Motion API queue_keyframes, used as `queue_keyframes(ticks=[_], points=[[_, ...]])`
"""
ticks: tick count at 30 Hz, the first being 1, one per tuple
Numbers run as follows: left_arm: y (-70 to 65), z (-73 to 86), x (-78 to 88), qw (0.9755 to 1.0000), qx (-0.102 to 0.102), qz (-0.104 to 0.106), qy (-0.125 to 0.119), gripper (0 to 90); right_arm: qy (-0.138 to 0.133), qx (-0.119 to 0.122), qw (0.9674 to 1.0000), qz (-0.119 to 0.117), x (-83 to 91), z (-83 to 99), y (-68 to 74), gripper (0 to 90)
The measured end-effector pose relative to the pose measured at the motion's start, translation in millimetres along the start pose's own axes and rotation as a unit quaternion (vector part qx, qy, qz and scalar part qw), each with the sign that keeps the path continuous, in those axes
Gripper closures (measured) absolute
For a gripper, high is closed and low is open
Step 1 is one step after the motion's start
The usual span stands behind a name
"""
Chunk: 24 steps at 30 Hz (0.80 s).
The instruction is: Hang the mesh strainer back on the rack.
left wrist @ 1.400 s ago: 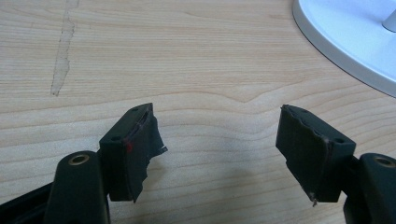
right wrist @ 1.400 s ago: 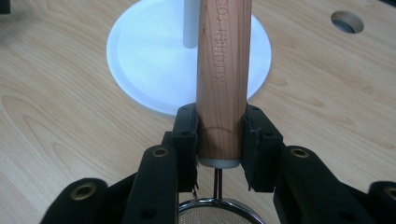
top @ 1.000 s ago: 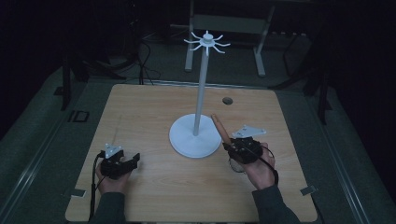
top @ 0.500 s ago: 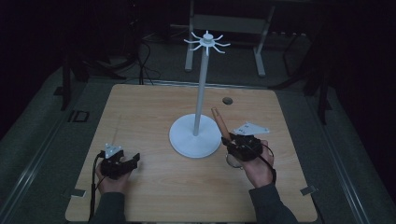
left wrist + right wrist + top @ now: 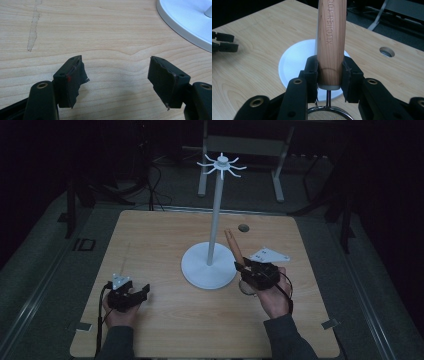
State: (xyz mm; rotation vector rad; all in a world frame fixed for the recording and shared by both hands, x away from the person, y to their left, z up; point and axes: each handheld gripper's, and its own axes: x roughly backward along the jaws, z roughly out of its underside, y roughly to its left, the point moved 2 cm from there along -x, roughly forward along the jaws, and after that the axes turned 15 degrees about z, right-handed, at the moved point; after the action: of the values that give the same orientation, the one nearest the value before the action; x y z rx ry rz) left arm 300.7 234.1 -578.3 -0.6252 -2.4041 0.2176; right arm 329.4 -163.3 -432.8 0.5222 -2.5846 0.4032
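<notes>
Since the earlier frames, right gripper [image 5: 248, 268] has raised the strainer's [image 5: 327, 113] wooden handle [image 5: 233, 245] from a low slant to a steeper one, its tip now nearer the stand's [image 5: 209, 271] pole [image 5: 216, 217]; left gripper [image 5: 131, 296] has not moved.

Right gripper: jaws clamped on the handle just above its lower end, pads pressing both sides, seen in the right gripper view. Mesh bowl hangs below the jaws at bottom centre of that view, joined by a thin wire neck. Handle points up and away toward the pole, centre right of the high view. Judgement: holding low on the handle leaves the far end free, probably so it can be lifted to one of the hooks [image 5: 221, 165] at the top of the stand. Cannot see a hanging loop or hole on the handle.

Left gripper: jaws wide apart, nothing between them, low over the table [image 5: 105, 30] at lower left of the high view. Stand base enters the upper right of the left gripper view. Judgement: parked clear of the work, free to steady the base if needed.
</notes>
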Motion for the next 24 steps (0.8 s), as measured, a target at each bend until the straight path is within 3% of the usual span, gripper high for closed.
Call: queue_keyframes(ticks=[24], points=[[0.1, 0.0, 0.0, 1.0, 0.0, 0.001, 0.0, 29.2, -0.056, -0.005, 0.9984, -0.002, 7.0, -18.3, -0.3, 69.2]])
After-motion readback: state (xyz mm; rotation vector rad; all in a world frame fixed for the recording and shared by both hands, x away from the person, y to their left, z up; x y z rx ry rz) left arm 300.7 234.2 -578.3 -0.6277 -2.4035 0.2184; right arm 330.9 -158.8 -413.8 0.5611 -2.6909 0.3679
